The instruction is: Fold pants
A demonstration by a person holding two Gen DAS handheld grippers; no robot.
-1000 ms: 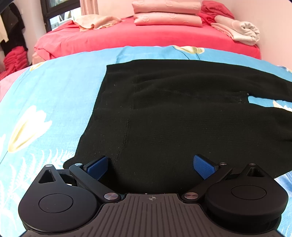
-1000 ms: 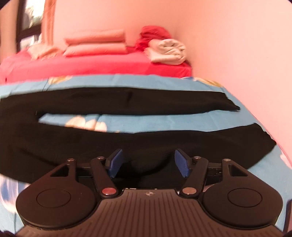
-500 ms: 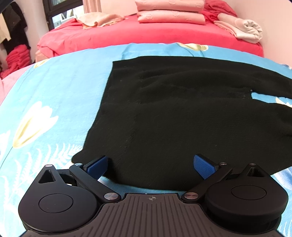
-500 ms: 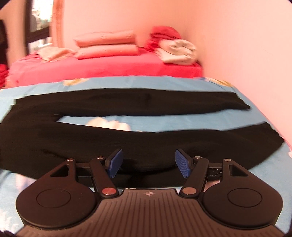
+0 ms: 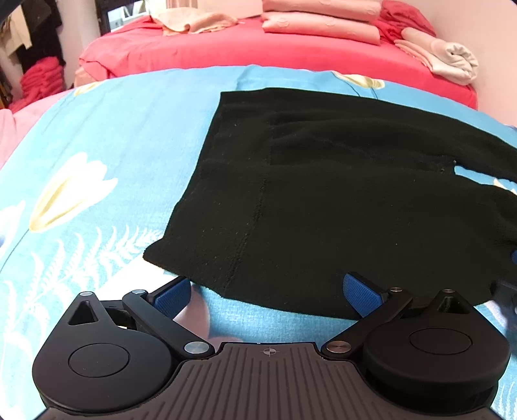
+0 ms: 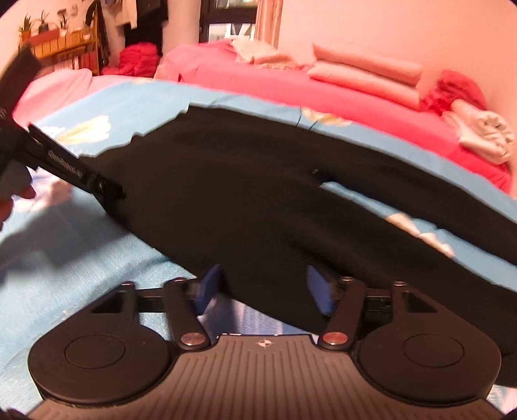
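Black knit pants (image 5: 339, 194) lie flat on a blue flowered bedsheet (image 5: 113, 155), waist to the left, legs running right. My left gripper (image 5: 268, 292) is open, its blue pads (image 5: 171, 295) at the near waist edge, with the hem between the jaws. In the right wrist view the pants (image 6: 242, 194) fill the middle, with both legs splitting to the right. My right gripper (image 6: 263, 287) is open, its jaws either side of the near leg's edge. The left gripper (image 6: 74, 171) shows at the left of that view.
A red bed (image 5: 226, 48) stands behind with folded pink bedding (image 5: 320, 19) and a rolled cream blanket (image 5: 452, 61). A pink wall (image 6: 420, 38) is on the right. Red clothes (image 5: 42, 80) and a shelf with plants (image 6: 58, 38) are at the far left.
My left gripper has pulled back toward the near waist edge, exposing more blue sheet. My right gripper has swung left toward the waist and lowered onto the near leg.
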